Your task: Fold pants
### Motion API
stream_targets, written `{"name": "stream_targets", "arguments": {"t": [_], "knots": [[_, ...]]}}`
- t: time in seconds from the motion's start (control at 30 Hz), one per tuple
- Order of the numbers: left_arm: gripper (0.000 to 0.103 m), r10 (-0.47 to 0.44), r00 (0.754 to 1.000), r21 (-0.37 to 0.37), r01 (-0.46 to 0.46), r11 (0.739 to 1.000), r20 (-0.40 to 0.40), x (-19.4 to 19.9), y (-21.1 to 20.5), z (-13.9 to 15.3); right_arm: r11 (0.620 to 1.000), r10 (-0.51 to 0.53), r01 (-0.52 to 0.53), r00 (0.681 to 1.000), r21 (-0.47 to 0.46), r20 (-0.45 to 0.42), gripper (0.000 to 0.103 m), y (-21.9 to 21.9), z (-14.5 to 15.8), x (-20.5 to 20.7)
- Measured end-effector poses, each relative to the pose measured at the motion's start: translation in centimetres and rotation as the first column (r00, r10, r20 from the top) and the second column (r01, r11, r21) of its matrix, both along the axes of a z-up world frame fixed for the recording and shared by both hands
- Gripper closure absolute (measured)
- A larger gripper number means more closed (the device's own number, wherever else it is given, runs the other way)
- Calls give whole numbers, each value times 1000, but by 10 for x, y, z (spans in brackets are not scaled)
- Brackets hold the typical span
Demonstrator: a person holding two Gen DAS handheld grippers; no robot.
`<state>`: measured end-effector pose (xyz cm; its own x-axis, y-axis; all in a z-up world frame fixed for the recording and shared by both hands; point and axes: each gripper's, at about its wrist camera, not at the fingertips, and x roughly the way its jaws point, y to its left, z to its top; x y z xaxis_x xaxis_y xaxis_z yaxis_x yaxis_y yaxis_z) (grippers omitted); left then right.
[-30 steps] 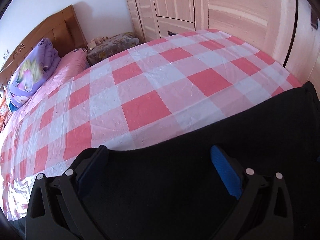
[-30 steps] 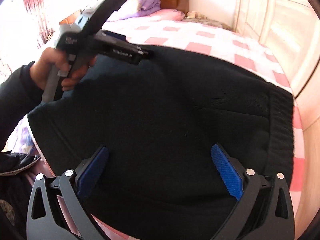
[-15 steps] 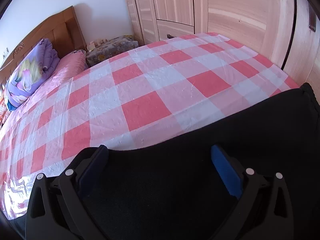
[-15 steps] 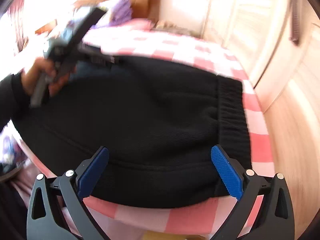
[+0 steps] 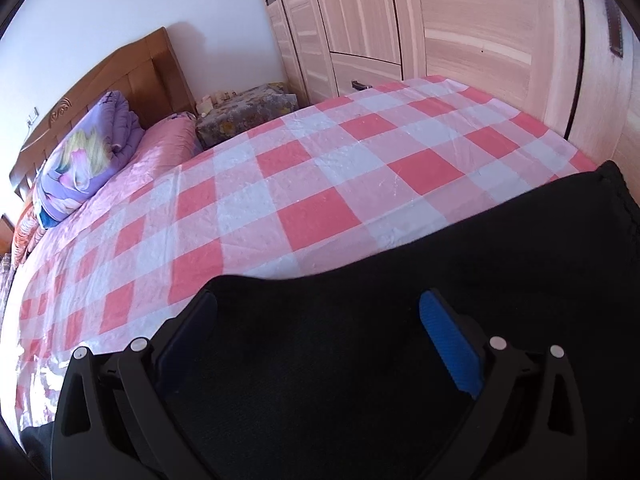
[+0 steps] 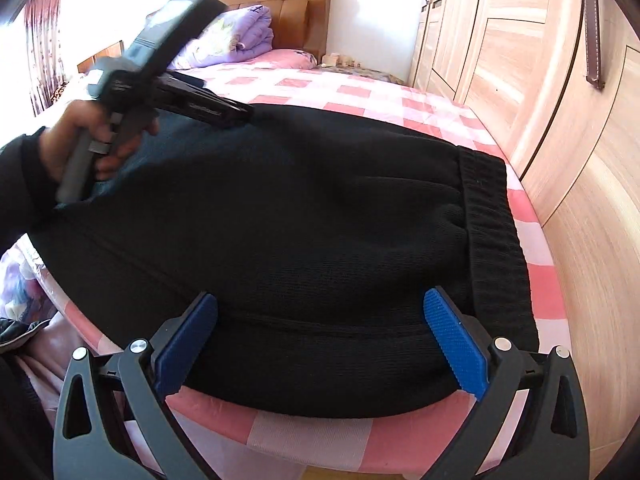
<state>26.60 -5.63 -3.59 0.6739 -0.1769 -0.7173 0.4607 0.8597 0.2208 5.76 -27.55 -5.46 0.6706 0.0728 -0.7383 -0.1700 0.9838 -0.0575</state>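
Landmark: bed (image 6: 360, 92). Pants (image 6: 300, 220) lie flat on bed at its near edge, waistband (image 6: 492, 240) end toward the wardrobe (image 6: 520, 60), which stands right of the bed. Headboard (image 6: 296, 4) at far end of bed; folded quilt (image 6: 240, 36) and pillow (image 6: 288, 58) on bed just before it. Nightstand (image 5: 248, 114) beside bed between headboard and wardrobe. Left gripper (image 6: 240, 114) over far-left part of pants; right gripper (image 6: 320, 332) at near edge, jaws apart above pants.
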Motion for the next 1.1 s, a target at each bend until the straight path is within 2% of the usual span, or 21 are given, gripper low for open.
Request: {"name": "stream_targets", "arguments": {"t": [0.07,0.17,0.3,0.4,0.47,0.57,0.7,0.77,0.83,0.93,1.1], "knots": [[2,11,1000,-20,-11,1000,27,-25,26,10,1000,-3,3,1000,0,-12,4,-7,4,1],[2,63,998,-22,-62,998,31,-58,76,9,1000,-20,20,999,-4,-28,4,-6,6,7],[2,156,988,-22,-156,988,13,-88,142,2,993,-111,112,994,43,-23,4,0,23,22],[2,208,978,-8,-208,978,14,-96,174,-3,995,-50,50,999,83,6,4,28,34,39],[2,242,970,-10,-242,970,3,-94,191,-7,999,28,-27,1000,20,-5,4,65,30,59],[2,274,962,-14,-274,962,-14,-90,206,-13,991,124,-127,990,-43,-60,4,111,16,87],[1,281,959,-26,-282,959,-33,-87,218,-21,972,217,-226,969,-65,-122,4,155,4,109],[1,283,957,-63,-287,956,-56,-86,226,-22,973,220,-226,967,-33,-131,4,152,1,111],[1,283,956,-97,-289,952,-78,-86,230,-25,973,228,-223,961,53,-153,4,135,-1,112],[1,278,952,-150,-296,943,-128,-82,239,-27,970,243,-243,954,20,-175,4,125,-2,92],[1,275,953,-151,-293,944,-126,-81,237,-29,981,194,-194,946,26,-260,4,112,4,78]]}}
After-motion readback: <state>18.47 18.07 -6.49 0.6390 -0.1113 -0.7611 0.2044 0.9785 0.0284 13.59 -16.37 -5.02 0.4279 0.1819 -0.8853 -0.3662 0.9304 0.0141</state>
